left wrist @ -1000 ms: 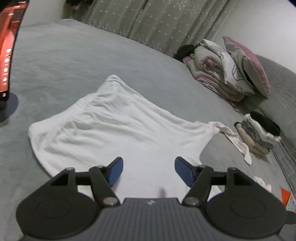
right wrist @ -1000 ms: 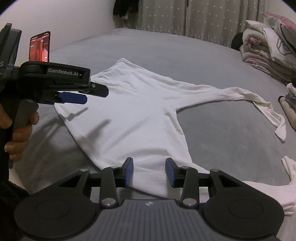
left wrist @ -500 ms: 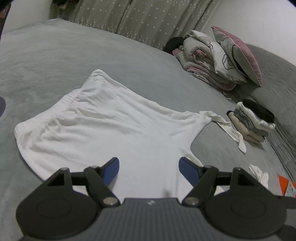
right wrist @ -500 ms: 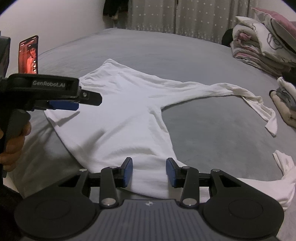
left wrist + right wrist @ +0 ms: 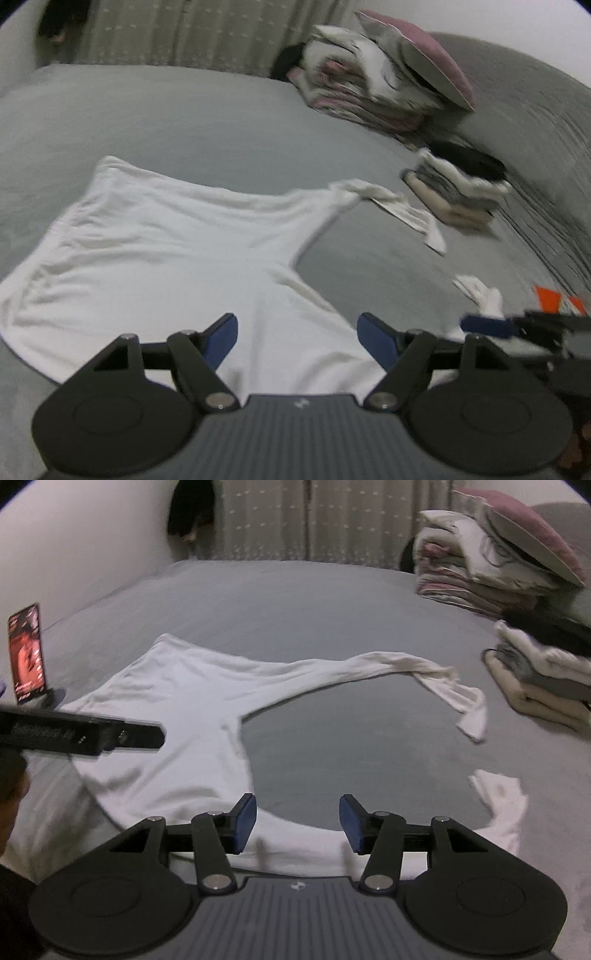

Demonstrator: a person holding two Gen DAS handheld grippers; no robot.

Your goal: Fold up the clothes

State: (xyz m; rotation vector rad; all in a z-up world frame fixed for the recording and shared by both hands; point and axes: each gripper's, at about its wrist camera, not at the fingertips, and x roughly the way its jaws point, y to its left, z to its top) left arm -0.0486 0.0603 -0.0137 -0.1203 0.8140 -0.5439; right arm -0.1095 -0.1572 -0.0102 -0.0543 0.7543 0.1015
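Both fingers [image 5: 297,338] [image 5: 297,821] gape empty over the white shirt [image 5: 177,694], sleeves stretching rightward.

bare grey bed [image 5: 295,602] beyond, folded stack [image 5: 543,675] and bedding pile [image 5: 491,565] crowding right

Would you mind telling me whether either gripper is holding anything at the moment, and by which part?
Nothing is held: the left gripper and right gripper both stand open above the white shirt, pads clear of it.

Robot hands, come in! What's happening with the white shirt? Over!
Left gripper and right gripper open, nothing held, right's jaws just widened. White shirt spread flat on bed, sleeves out, unfolded. Nothing in the way.
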